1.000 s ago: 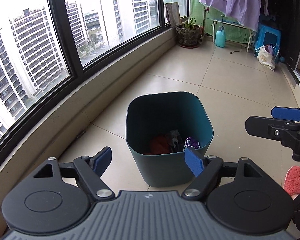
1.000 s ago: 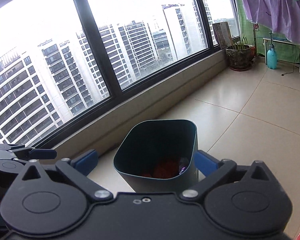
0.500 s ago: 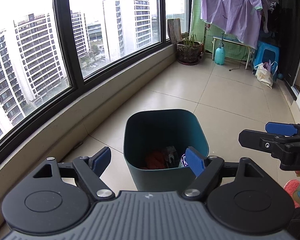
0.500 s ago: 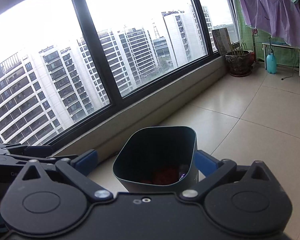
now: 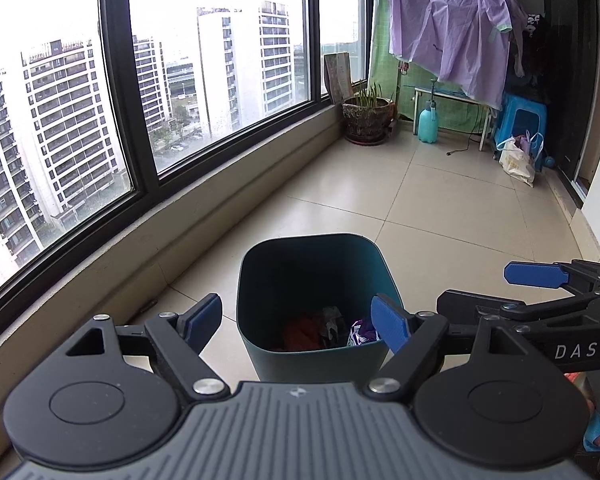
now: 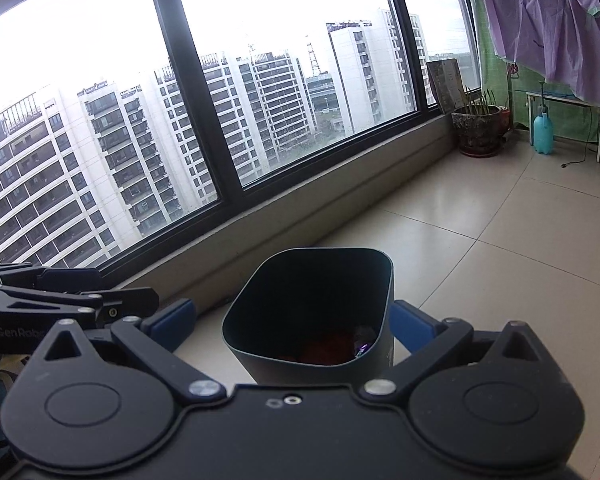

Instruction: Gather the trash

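Balcony tile floor (image 5: pixel 440 208) with a teal bin (image 5: pixel 316 356) holding an orange wrapper (image 5: pixel 304 330) and purple packet (image 5: pixel 360 332). Left gripper (image 5: pixel 300 322) and right gripper (image 6: pixel 296 326) both hang wide open, empty. Only the left view shows a white bag (image 5: pixel 514 162).

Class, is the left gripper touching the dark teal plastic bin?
Cannot tell. In the left wrist view the open left gripper overlaps the dark teal plastic bin by its rim, with no gap or contact plainly visible.
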`<state>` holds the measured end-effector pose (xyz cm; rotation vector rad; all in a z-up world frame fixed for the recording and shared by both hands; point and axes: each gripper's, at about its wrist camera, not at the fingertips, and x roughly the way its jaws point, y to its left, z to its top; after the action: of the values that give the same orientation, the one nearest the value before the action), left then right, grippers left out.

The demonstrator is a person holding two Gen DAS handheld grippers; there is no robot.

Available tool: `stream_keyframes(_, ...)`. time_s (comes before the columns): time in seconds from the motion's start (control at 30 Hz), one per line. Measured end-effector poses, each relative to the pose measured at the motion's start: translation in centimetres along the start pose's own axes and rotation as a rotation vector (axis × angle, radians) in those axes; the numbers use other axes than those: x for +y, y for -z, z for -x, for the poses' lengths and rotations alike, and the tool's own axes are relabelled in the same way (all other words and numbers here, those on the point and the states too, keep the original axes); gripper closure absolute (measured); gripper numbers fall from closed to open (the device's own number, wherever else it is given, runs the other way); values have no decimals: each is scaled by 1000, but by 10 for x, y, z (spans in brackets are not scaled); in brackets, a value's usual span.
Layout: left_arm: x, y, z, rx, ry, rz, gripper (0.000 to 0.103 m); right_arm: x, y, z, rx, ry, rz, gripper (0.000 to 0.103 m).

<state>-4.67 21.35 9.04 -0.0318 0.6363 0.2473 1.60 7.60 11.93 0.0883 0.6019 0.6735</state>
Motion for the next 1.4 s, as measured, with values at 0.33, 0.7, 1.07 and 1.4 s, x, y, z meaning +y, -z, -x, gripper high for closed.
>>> stream_keyframes(0.33, -1, -1, 1, -6, 18, 3, 21, 2, 1, 3, -5, 9, -8, 0)
stream_keyframes(0.7, 4, 0, 2, -3, 34, -1, 21, -4, 0, 8, -4, 15, -30, 0)
stream_keyframes(1.07, 5, -1, 2, -7, 47, -5, 21, -2, -1, 8, -4, 12, -25, 0)
stream_keyframes(1.4, 8, -1, 2, -10, 57, -4, 21, -3, -2, 10, -4, 10, -17, 0)
